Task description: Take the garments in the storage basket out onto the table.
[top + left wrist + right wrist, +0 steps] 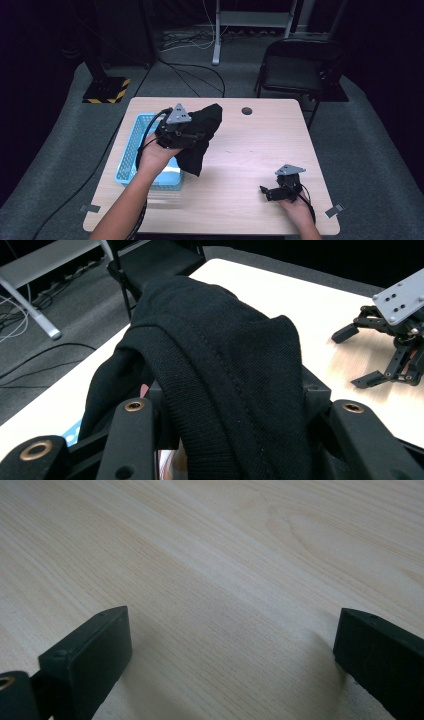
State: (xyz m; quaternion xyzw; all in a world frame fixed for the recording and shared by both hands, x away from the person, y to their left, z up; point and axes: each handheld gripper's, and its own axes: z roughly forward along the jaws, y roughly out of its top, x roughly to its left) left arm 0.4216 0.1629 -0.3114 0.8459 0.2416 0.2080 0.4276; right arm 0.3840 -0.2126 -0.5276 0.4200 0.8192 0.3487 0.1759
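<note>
Black cloth [202, 135] clamped in left tool [187, 134] (draped over)

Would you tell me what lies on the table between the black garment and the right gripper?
Nothing: in the high view, bare table separates the black garment from the right gripper.

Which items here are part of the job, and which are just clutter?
In the job: black cloth, clamped in the left tongs; blue basket beside it.

Lying about: right tongs, open with nothing between them on the table; folding chair; floor cables.
</note>
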